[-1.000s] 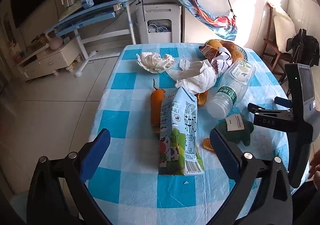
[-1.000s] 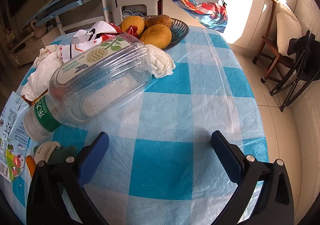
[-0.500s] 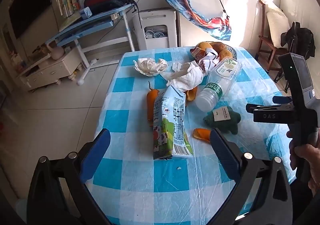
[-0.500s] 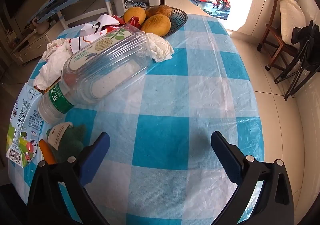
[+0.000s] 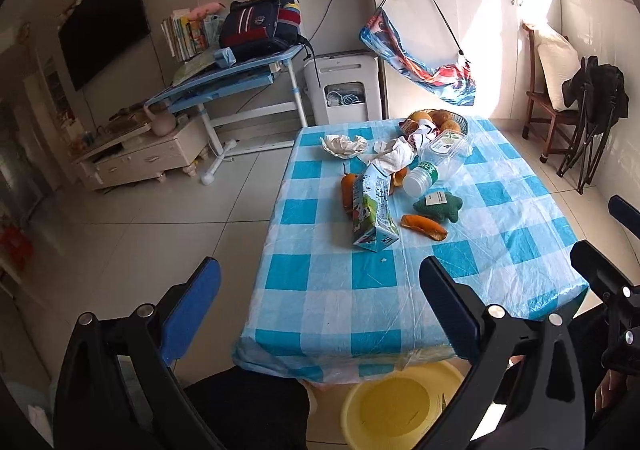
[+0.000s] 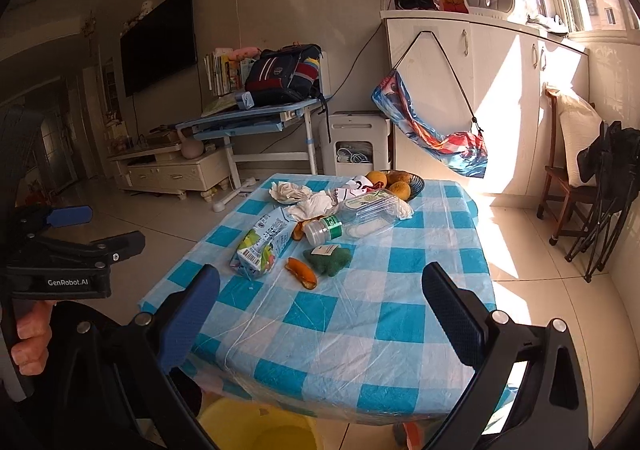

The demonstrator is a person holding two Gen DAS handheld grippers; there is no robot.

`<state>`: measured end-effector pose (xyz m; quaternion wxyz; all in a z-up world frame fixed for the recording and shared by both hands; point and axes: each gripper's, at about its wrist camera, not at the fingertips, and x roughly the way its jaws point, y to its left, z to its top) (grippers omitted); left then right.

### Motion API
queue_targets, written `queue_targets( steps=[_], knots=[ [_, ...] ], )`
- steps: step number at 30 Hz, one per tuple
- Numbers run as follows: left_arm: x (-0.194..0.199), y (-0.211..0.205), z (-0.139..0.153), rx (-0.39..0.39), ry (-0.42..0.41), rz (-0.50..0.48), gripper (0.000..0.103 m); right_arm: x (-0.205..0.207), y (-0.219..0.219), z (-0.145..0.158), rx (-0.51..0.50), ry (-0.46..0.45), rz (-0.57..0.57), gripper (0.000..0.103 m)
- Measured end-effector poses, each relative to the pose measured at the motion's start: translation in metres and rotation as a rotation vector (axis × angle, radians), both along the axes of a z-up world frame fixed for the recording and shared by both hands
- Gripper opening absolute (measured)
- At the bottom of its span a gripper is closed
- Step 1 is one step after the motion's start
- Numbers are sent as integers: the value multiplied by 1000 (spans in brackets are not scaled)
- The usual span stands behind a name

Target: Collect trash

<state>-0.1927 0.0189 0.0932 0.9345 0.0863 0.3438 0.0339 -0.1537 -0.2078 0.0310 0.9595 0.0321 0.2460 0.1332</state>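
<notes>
A: Where are the two grippers?

B: The left gripper (image 5: 320,306) and the right gripper (image 6: 320,308) are both in the air in front of the near edge of the table (image 5: 520,250). The fingers of each one are spread wide and they hold nothing. In the right wrist view, a hand (image 6: 30,342) holds the handle of the left gripper at the left edge.

A: And the trash, where is it?

B: It lies on the far half of the table, on the blue and white checked cloth. A milk carton (image 5: 372,209) lies on its side, with an orange pepper (image 5: 347,185) just beside it on the left. To the right of the carton there is an orange peel (image 5: 424,226), and near it a green plush toy (image 5: 438,205) with a white tag.

A: Is there a bottle?

B: Yes, a clear plastic bottle (image 5: 436,165) lies on its side behind the toy, its cap end pointing to the carton. A crumpled white tissue (image 5: 394,155) is beside it, and a paper bowl (image 5: 344,145) with crumpled paper is further left. A fruit basket (image 5: 438,119) stands at the far edge.

A: Any bin?

B: A yellow bucket (image 5: 396,406) stands on the floor under the near edge of the table.
</notes>
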Motion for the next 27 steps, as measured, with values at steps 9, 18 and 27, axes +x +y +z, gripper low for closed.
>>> queue_targets(
  steps=[9, 18, 27],
  knots=[
    [-33, 8, 31, 6, -63, 22, 96, -22, 11, 20, 38, -29, 46, 97],
    [-42, 3, 36, 12, -77, 17, 96, -32, 19, 31, 30, -51, 54, 97],
    [-46, 4, 36, 2, -72, 18, 96, -32, 20, 33, 21, -50, 51, 97]
  ],
)
